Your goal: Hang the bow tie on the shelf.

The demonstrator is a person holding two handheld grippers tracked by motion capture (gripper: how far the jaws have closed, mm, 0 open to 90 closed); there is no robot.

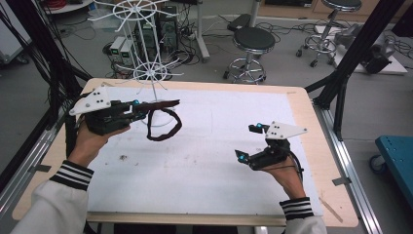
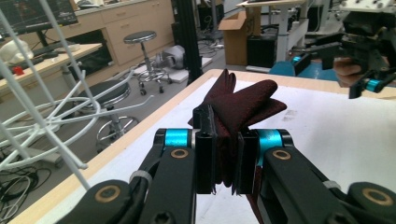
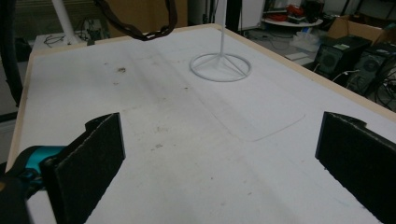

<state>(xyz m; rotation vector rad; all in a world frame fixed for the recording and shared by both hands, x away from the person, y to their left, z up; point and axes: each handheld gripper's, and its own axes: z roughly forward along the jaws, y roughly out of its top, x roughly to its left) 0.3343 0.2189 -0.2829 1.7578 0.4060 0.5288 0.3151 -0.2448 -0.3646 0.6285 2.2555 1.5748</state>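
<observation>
Two grippers sit over a white mat (image 1: pixel 204 161) that covers most of a wooden table (image 1: pixel 311 146). At about nine o'clock on the mat, the left gripper (image 1: pixel 139 106) is clamped on a dark maroon fabric band (image 1: pixel 163 124). In the left gripper view the black jaws press together on a bunched fold of that cloth, and its ends fan out beyond the tips toward twelve o'clock. From above, the rest of the band hangs as an open loop below the jaws, toward four o'clock from them; whether its lowest part touches the mat is hard to judge from this angle.

A white wire rack (image 1: pixel 146 44) stands at roughly eleven o'clock on the table, its round base (image 3: pixel 220 66) resting on the mat just behind the hanging loop.

At about four o'clock the right gripper (image 1: pixel 249 143) is held above the mat with its jaws spread wide, nothing between them; in its own view only bare mat lies in the gap. Striped cuffs (image 1: pixel 72 174) show on both sleeves.
</observation>
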